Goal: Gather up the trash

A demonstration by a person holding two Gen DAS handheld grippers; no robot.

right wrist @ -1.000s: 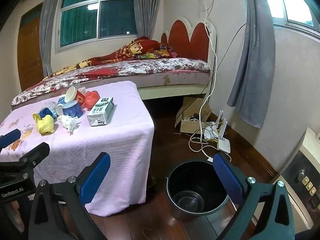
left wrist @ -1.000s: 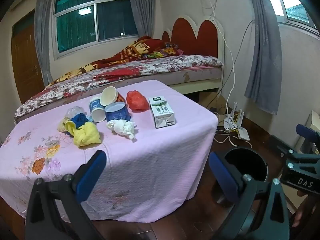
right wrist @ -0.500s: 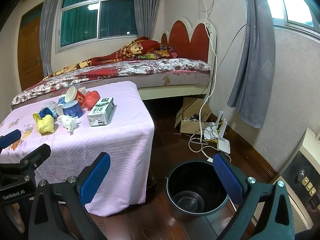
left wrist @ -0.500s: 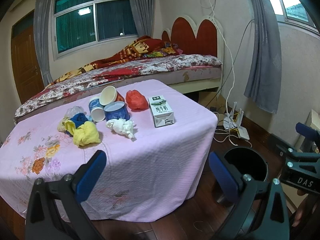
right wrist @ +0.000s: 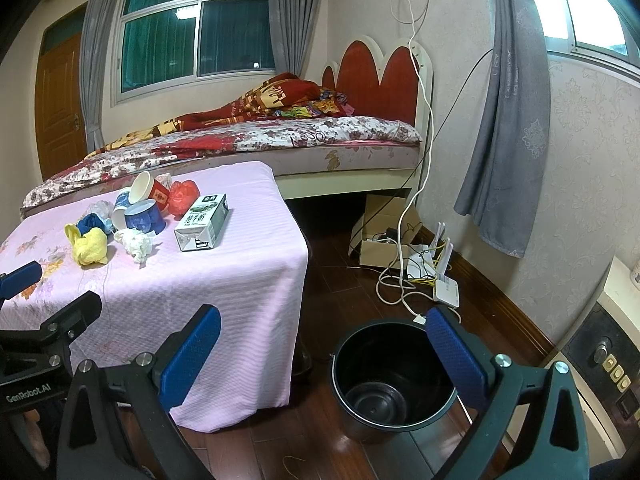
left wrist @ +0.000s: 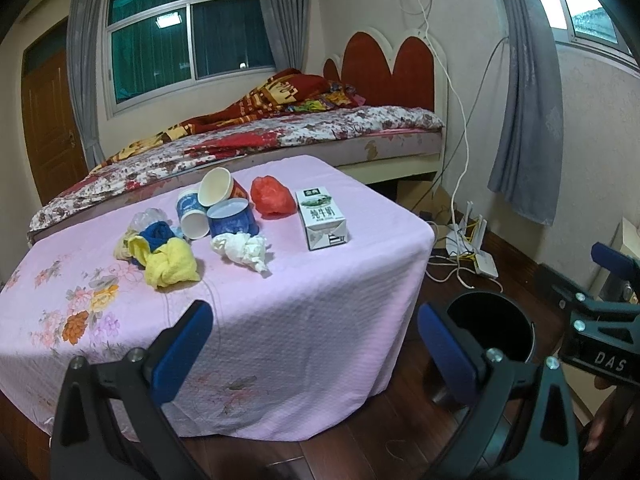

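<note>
On the pink-clothed table (left wrist: pixel 300 320) lies a cluster of trash. It includes a white milk carton (left wrist: pixel 322 218), a red plastic bag (left wrist: pixel 272 196), three tipped paper cups (left wrist: pixel 232 218), a crumpled white tissue (left wrist: pixel 244 250), and yellow (left wrist: pixel 170 266) and blue (left wrist: pixel 158 234) wads. My left gripper (left wrist: pixel 312 320) is open and empty, short of the table's near edge. My right gripper (right wrist: pixel 324 316) is also open and empty. It hovers over the floor between the table (right wrist: pixel 240 280) and the black bin (right wrist: pixel 394 376), with the carton (right wrist: pixel 202 222) far ahead on the left.
The bin (left wrist: pixel 490 330) stands on dark wood floor right of the table. A router with tangled cables (right wrist: pixel 440 280) and a cardboard box (right wrist: pixel 380 248) lie near the wall. A bed (left wrist: pixel 320 136) sits behind the table and a safe (right wrist: pixel 600 356) is at the far right.
</note>
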